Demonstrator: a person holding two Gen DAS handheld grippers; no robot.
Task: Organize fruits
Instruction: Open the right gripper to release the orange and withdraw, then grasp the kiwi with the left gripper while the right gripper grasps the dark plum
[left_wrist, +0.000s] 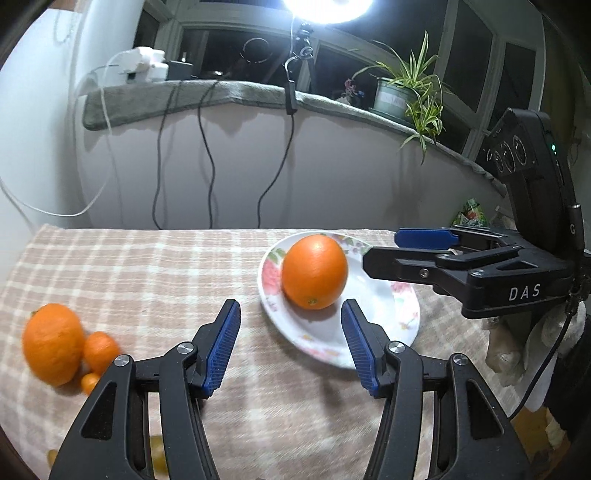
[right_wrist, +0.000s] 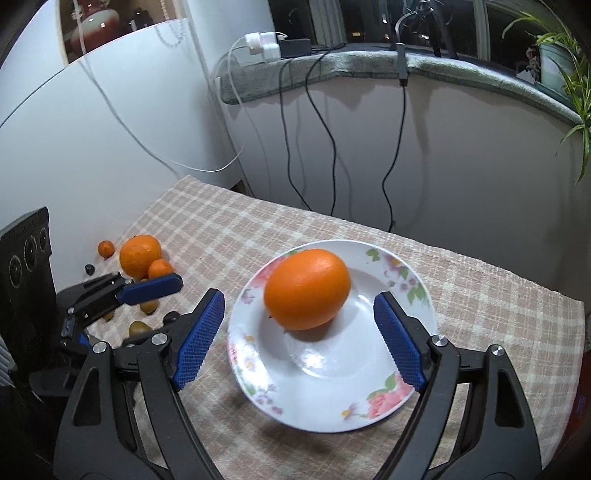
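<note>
A large orange (left_wrist: 314, 271) (right_wrist: 307, 288) lies on a white floral plate (left_wrist: 388, 314) (right_wrist: 332, 369). My left gripper (left_wrist: 291, 347) is open and empty, just left of and short of the plate; it shows in the right wrist view (right_wrist: 147, 291). My right gripper (right_wrist: 299, 339) is open and empty, its fingers on either side of the plate's near half, short of the orange; it shows at the plate's far right in the left wrist view (left_wrist: 384, 251). On the cloth at left lie another large orange (left_wrist: 53, 343) (right_wrist: 140, 255), small mandarins (left_wrist: 100, 350) (right_wrist: 160, 268) and kumquats (left_wrist: 89, 382).
The table carries a beige checked cloth (left_wrist: 147, 273) (right_wrist: 480, 314). Small green-brown fruits (right_wrist: 138, 328) lie near my left gripper. A wall with hanging cables (left_wrist: 210, 166) and a windowsill with a potted plant (left_wrist: 399, 92) stand behind. The table's right edge (right_wrist: 580, 306) is close to the plate.
</note>
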